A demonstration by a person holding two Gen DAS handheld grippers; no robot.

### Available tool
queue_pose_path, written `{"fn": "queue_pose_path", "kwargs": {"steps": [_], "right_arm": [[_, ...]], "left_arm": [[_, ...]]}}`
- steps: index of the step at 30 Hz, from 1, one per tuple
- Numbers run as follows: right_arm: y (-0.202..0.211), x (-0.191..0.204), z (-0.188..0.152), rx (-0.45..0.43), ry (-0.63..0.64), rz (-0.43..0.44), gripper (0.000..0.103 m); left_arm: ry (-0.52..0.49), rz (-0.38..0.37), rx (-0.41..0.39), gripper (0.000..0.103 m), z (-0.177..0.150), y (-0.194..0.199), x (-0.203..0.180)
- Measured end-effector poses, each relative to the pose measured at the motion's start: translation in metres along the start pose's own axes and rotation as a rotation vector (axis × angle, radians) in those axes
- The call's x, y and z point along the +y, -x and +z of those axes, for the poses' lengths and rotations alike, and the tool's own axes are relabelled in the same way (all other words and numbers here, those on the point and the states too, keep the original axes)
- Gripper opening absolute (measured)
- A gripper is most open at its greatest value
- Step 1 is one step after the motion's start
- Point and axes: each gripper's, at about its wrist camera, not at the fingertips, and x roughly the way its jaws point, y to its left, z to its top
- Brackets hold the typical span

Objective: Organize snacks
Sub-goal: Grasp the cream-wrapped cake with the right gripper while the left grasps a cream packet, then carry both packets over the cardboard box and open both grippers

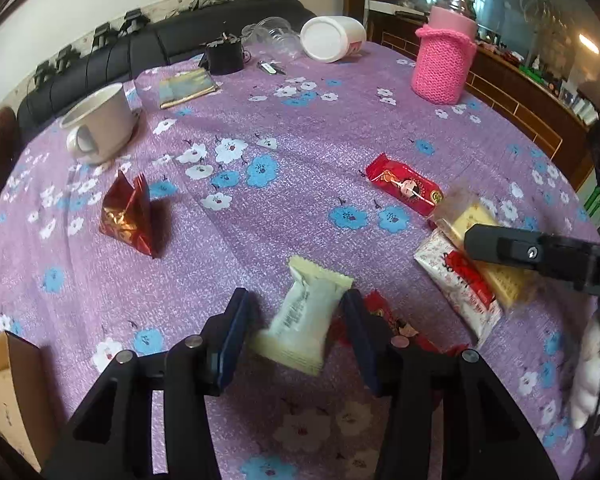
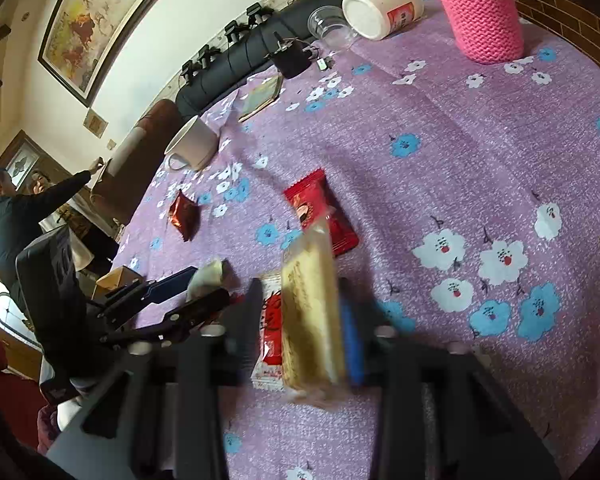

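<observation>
Two snacks in hand, pale packet loosely between half-open left gripper fingers, yellow wafer pack seemingly pinched by right gripper above white-red packet; three red packets left scattered on tablecloth, unsorted.

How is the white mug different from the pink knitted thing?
The white mug is smooth, low and wide, open-topped, with a handle. The pink knitted cover is woolly, taller, and wraps a jar whose top sticks out. The mug stands at the table's left edge, the cover far right. Both stand upright on the purple tablecloth.
</observation>
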Motion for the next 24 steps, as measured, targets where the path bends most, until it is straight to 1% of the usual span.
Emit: {"fn": "queue_pose_path", "kwargs": {"steps": [1, 2, 6, 9, 10, 11, 14, 18, 21, 24], "right_arm": [[-0.001, 0.000, 0.001, -0.003, 0.004, -0.006, 0.049], [-0.002, 0.000, 0.001, -0.002, 0.010, -0.013, 0.049], [-0.006, 0.007, 0.001, -0.013, 0.064, -0.051, 0.049], [-0.010, 0.018, -0.002, -0.020, 0.155, -0.112, 0.048], [-0.011, 0.022, -0.004, -0.018, 0.188, -0.141, 0.046], [-0.011, 0.024, -0.005, -0.016, 0.206, -0.157, 0.035], [-0.007, 0.016, -0.004, -0.009, 0.161, -0.099, 0.034], [0.007, 0.011, -0.001, -0.069, 0.121, -0.048, 0.034], [0.013, 0.011, -0.002, -0.084, 0.113, -0.021, 0.034], [0.012, 0.011, -0.002, -0.075, 0.098, 0.018, 0.034]], "left_arm": [[0.015, -0.007, 0.002, 0.025, 0.001, 0.000, 0.002], [0.027, -0.006, 0.003, 0.021, 0.001, 0.000, 0.003], [0.037, 0.010, 0.003, 0.021, -0.002, 0.001, 0.001], [0.055, 0.005, -0.001, 0.021, -0.007, 0.006, 0.000], [0.072, -0.011, -0.010, 0.021, -0.010, 0.011, 0.001], [0.084, -0.021, -0.016, 0.021, -0.012, 0.014, 0.001], [0.124, -0.042, -0.045, 0.021, -0.020, 0.029, 0.004], [0.194, -0.074, -0.100, 0.021, -0.036, 0.057, 0.010], [0.270, -0.084, -0.179, 0.021, -0.056, 0.093, 0.020], [0.353, -0.064, -0.252, 0.021, -0.082, 0.129, 0.038]]}}
